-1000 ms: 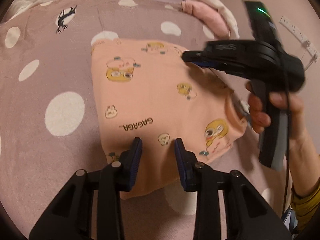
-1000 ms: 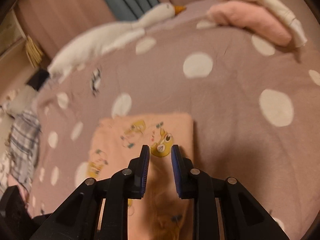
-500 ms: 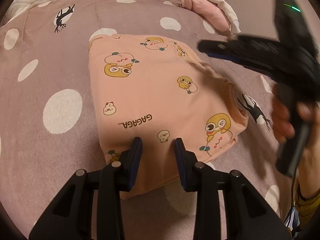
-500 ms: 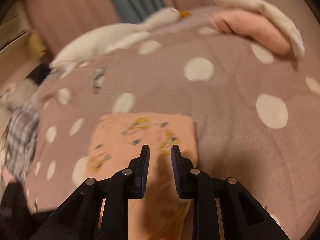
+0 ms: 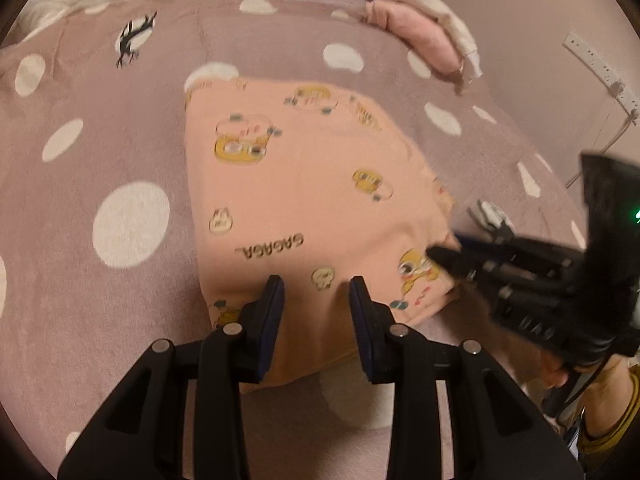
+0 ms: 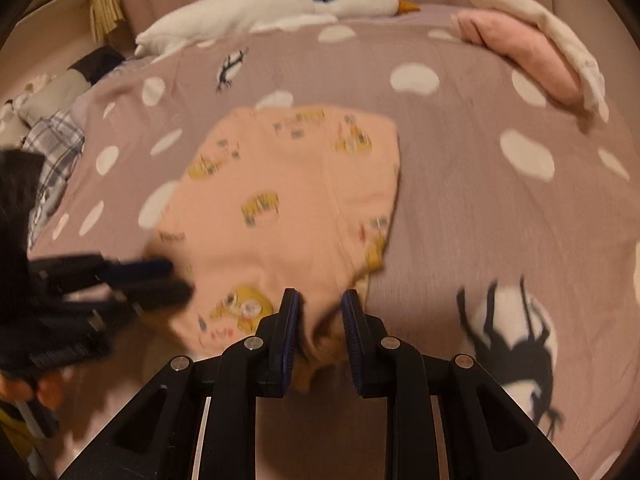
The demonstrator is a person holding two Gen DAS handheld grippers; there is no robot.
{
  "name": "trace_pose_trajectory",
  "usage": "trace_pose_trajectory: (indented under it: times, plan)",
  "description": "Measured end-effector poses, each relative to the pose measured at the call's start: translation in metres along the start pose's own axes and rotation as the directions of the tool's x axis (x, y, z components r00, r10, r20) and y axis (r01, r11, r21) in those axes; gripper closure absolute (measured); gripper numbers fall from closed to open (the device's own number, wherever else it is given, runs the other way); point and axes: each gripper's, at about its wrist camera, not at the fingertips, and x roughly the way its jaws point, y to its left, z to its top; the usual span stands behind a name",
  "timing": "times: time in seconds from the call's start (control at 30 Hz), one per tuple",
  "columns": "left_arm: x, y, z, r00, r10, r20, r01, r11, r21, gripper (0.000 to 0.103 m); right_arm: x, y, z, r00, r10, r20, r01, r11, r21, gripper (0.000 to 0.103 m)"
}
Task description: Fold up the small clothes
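A small peach garment (image 5: 304, 200) with yellow cartoon prints lies folded flat on the mauve polka-dot bedspread (image 5: 100, 152). My left gripper (image 5: 316, 300) is open, its jaws hovering over the garment's near edge. My right gripper (image 6: 318, 312) is open at the garment's (image 6: 288, 200) near corner, with a bit of fabric between the jaws. In the left wrist view the right gripper (image 5: 448, 254) sits at the garment's right edge. In the right wrist view the left gripper (image 6: 168, 276) sits at the garment's left side.
A white goose plush (image 6: 260, 12) lies along the far edge of the bed. Folded pink and white clothes (image 6: 532, 48) lie at the far right. Plaid cloth (image 6: 56, 148) lies at the left. A power strip (image 5: 596, 68) hangs on the wall.
My right gripper has swung from above the garment's far side down to its near right corner. The left gripper has stayed open over the near edge.
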Motion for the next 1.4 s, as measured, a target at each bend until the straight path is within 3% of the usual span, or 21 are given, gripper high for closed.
trace_pose_trajectory:
  times: [0.2,0.37,0.5,0.77,1.1,1.2,1.4]
  plan:
    - [-0.003,0.003,0.032,0.998,0.03,0.063,-0.031,0.999,0.009,0.071,-0.012,-0.001,-0.006,0.999,0.042,0.024,-0.042,0.999,0.018,0.078]
    - [0.023,0.025,0.068,0.998,0.048,0.049,-0.044,0.996,-0.082,0.071,-0.014,-0.004,-0.01,0.998,0.051,0.039,-0.052,0.998,0.039,0.078]
    - [0.044,0.04,0.078,0.997,0.076,0.004,-0.074,0.988,-0.134,0.071,-0.015,-0.004,-0.01,0.997,0.06,0.046,-0.062,0.997,0.038,0.078]
    - [0.039,0.036,0.071,0.995,0.096,0.014,-0.094,0.991,-0.096,0.069,-0.02,-0.005,-0.009,0.995,0.079,0.066,-0.083,0.994,0.065,0.078]
    - [0.012,0.029,0.041,0.987,0.147,0.062,-0.144,0.988,-0.053,0.069,-0.037,0.007,0.008,0.975,0.134,0.176,-0.148,0.987,0.068,0.078]
    - [0.006,0.029,0.031,0.986,0.155,0.066,-0.152,0.987,-0.052,0.069,-0.027,0.015,0.011,0.977,0.146,0.159,-0.157,0.986,0.061,0.078]
    - [0.005,0.031,0.006,0.986,0.16,0.045,-0.158,0.987,-0.039,0.064,0.003,0.015,0.0,0.99,0.132,0.046,-0.136,0.984,0.115,0.078]
